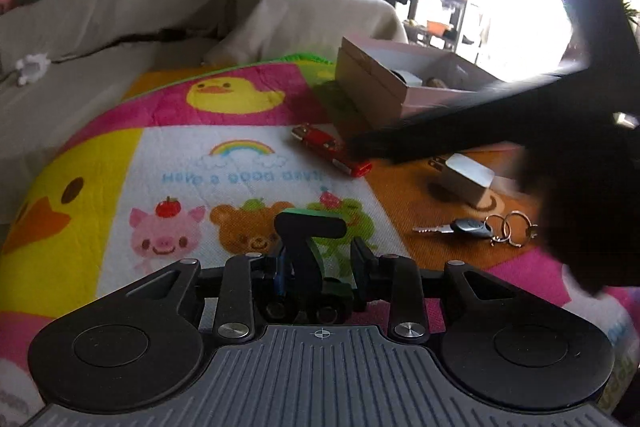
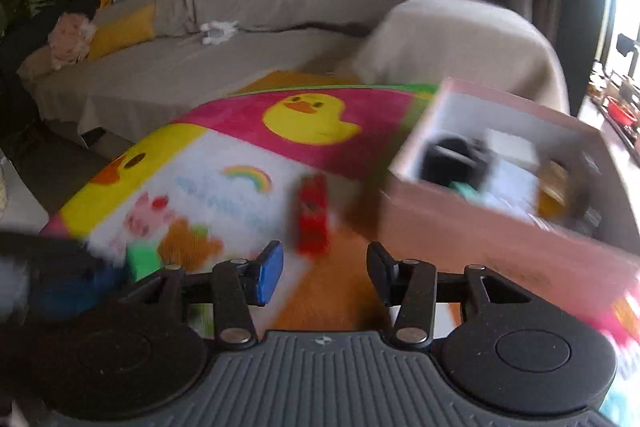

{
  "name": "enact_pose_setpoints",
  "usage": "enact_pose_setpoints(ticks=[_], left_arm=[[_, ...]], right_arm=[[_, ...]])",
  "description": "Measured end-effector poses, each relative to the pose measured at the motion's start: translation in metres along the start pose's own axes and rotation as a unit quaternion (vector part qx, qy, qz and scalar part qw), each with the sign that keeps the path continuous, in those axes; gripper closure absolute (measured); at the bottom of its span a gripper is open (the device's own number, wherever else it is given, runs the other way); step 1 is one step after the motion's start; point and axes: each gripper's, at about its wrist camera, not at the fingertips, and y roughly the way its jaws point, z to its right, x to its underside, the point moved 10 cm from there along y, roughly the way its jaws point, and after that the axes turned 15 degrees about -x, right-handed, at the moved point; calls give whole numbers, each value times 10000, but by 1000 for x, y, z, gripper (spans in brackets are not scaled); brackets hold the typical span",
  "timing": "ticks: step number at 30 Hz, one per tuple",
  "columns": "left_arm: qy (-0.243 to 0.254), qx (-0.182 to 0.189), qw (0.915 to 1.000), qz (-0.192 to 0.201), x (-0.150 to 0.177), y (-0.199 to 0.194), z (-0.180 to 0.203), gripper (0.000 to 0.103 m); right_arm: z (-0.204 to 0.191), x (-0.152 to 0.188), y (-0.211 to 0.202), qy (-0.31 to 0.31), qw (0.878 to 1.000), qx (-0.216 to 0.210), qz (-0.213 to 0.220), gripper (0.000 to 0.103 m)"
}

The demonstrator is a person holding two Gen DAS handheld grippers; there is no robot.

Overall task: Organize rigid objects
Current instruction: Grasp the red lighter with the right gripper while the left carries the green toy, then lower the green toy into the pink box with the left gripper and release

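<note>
1. Left view: nearest, the left gripper (image 1: 316, 259) had its fingers around a black-and-green toy (image 1: 310, 251), though contact was unclear. On the cartoon mat (image 1: 120, 163) lay a red car (image 1: 332, 150), charger (image 1: 468, 179) and key (image 1: 460, 227), near the box (image 1: 376, 87).
2. Right view: the right gripper (image 2: 324, 271) stood open and empty; open mat lay ahead, the red car (image 2: 314, 219) beyond, the box's (image 2: 460, 227) edge just right.

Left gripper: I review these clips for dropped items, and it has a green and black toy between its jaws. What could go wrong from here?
1. The toy sits off-centre in the left gripper, against one finger with a gap at the other; it might slip out.
2. The right gripper, open and empty, is blurred above the red lighter and could knock it.
</note>
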Motion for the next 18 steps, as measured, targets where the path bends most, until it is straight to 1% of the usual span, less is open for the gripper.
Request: enact_pose_setpoints(ticks=[2, 4, 5, 6, 7, 8, 9, 11, 13, 14, 16, 18], left_arm=[[-40, 27, 10000, 36, 1, 0, -1, 69], [-19, 57, 9999, 114, 2, -1, -1, 69], [-3, 79, 9999, 151, 3, -2, 0, 70], [3, 108, 9998, 174, 3, -3, 0, 72], [-17, 146, 9997, 183, 3, -3, 0, 74], [-85, 209, 9996, 181, 3, -4, -1, 77], [-178, 276, 9993, 170, 3, -3, -3, 80], [-475, 380, 9981, 115, 3, -2, -9, 86], [-672, 456, 9966, 112, 3, -4, -12, 87], [-663, 454, 9967, 145, 4, -6, -11, 88], [-485, 461, 9975, 235, 5, -12, -5, 88], [-333, 611, 9973, 231, 6, -19, 5, 88]], right_arm=[[-2, -13, 29, -187, 9996, 189, -127, 57], [-4, -16, 48, -311, 9983, 394, -308, 57], [-3, -15, 58, -301, 9975, 468, -443, 62], [-2, -13, 64, -273, 9972, 454, -524, 63], [-3, -14, 63, -256, 9976, 430, -471, 71], [-6, -12, 61, -263, 9976, 341, -541, 78], [-9, -10, 57, -237, 9977, 258, -582, 80], [-13, -3, 45, -156, 9977, 93, -650, 80], [-20, 7, 25, -171, 9979, -4, -621, 80], [-23, 12, 14, -190, 9980, -17, -595, 80], [-25, 21, -7, -195, 9984, -18, -529, 80], [-21, 33, -32, -157, 9989, 69, -447, 80]])
